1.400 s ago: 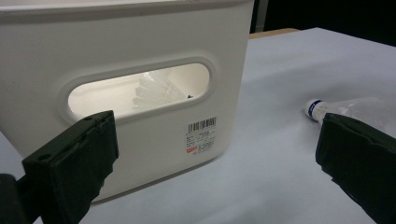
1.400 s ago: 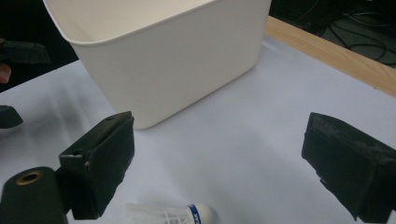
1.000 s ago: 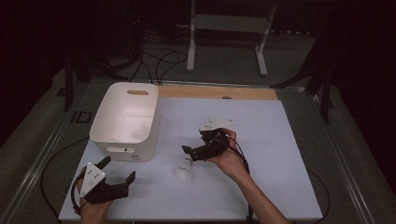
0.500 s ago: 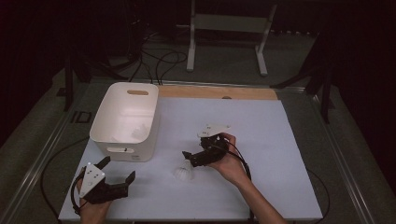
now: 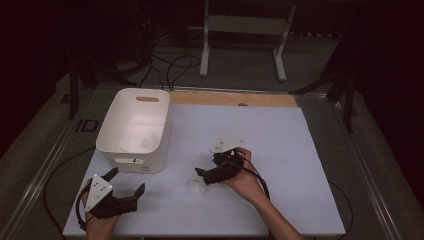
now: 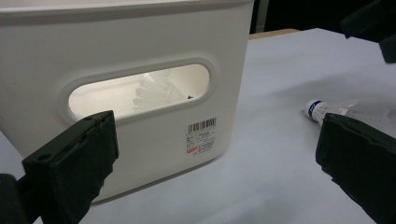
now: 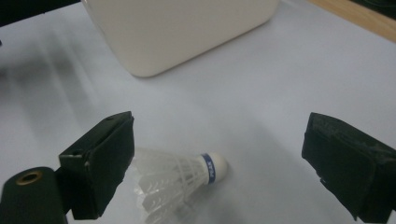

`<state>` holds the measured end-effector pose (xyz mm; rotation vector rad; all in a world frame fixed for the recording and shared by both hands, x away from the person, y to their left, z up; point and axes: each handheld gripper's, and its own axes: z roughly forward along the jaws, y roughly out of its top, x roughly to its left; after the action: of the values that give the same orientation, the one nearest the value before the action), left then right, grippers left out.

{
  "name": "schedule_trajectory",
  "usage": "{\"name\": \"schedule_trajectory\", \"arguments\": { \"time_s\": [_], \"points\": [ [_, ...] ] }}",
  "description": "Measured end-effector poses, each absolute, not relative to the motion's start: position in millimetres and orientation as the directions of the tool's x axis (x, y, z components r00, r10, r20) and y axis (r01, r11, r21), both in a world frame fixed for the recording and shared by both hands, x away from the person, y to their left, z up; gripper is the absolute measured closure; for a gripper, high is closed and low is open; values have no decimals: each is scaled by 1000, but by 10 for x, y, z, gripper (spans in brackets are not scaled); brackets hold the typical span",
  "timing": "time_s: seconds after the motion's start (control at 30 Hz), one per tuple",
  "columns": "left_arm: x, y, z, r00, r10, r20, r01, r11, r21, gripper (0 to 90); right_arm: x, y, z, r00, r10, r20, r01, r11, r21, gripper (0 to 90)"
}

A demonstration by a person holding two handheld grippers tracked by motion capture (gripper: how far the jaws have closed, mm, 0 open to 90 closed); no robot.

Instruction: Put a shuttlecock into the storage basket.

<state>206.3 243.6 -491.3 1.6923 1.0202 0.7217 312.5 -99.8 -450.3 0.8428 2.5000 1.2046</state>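
Pale table (image 5: 280,150) under dark surrounds; white bin (image 5: 134,131) upper left of centre, already holding at least one shuttlecock, glimpsed through its handle slot (image 6: 156,91). One shuttlecock (image 5: 194,184) left lying on its side, low centre, likely next for the bin. Right claw (image 5: 204,176) spread wide just over it, nothing gripped. Left claw (image 5: 127,189) lower left, also wide open, idle

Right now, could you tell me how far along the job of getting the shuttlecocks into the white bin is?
Partly done: at least one shuttlecock already lies inside the white bin, visible through its handle slot. In hand: the right gripper, open, is at another shuttlecock lying on the table, which sits between its fingers, ungrasped. Left: closing on it, lifting and dropping it in. The left gripper waits open near the bin.
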Motion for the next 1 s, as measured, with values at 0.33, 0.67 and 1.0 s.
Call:
{"name": "schedule_trajectory", "arguments": {
  "time_s": [0.33,0.67,1.0],
  "points": [
    [2066,2429,-4915,469,883,1,294,-157,943,0,3098,-1050,-4636,-802,596,48,418,501,758,92],
    [2065,2432,-4915,470,883,0,294,-156,943,0,3030,-972,-4678,-821,568,56,410,520,749,92],
    [2066,2428,-4916,470,883,0,295,-156,943,0,3037,-945,-4751,-826,560,59,419,541,729,92]
  ]
}}
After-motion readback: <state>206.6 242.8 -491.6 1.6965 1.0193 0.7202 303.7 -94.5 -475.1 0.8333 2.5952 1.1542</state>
